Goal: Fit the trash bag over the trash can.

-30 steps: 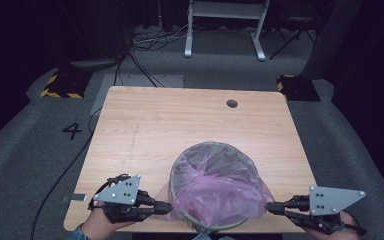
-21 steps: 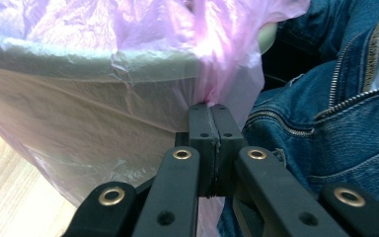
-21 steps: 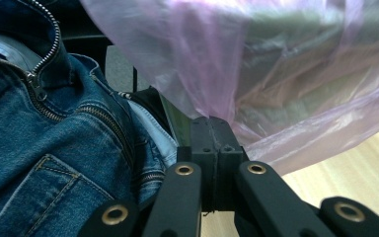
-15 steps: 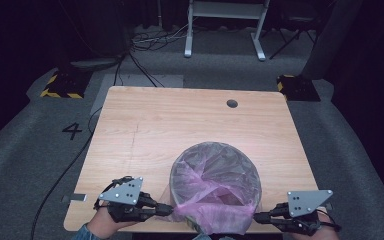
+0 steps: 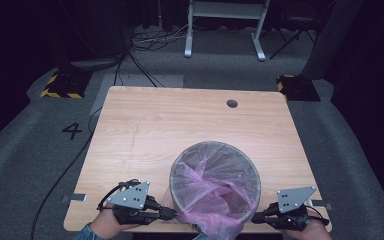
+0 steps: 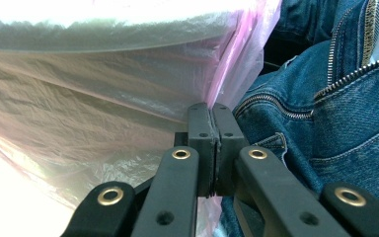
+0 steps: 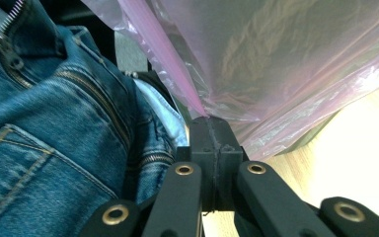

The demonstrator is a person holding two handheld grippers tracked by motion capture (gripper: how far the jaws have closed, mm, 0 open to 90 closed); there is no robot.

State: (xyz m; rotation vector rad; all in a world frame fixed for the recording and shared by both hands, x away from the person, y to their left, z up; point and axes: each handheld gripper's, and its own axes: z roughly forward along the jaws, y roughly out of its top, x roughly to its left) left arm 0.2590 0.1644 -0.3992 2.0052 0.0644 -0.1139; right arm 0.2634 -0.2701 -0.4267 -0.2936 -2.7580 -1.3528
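A round bin [image 5: 215,144] stands near the front edge of the wooden table [image 5: 180,120], lined with a thin pink plastic bag [image 5: 210,182]. The bag's edge drapes over the bin's front rim toward the person. My left gripper [image 5: 174,214] is at the bin's front left, shut on a fold of the bag. In the left gripper view its jaws [image 6: 209,111] pinch the pink film [image 6: 103,89]. My right gripper [image 5: 254,218] is at the bin's front right, also shut on the bag. The right gripper view has its closed jaws [image 7: 209,123] clamping a pink fold [image 7: 286,59].
A small round hole [image 5: 232,103] sits at the table's far right. The person's denim clothing [image 6: 335,108] [image 7: 44,123] is close behind both grippers. Grey carpet, cables and a white frame [image 5: 225,30] lie beyond the table.
The right gripper has come down and inward, toward the bin's front. The bag, earlier domed over the bin's top, now sags inside and the rim shows. The left gripper has barely moved.
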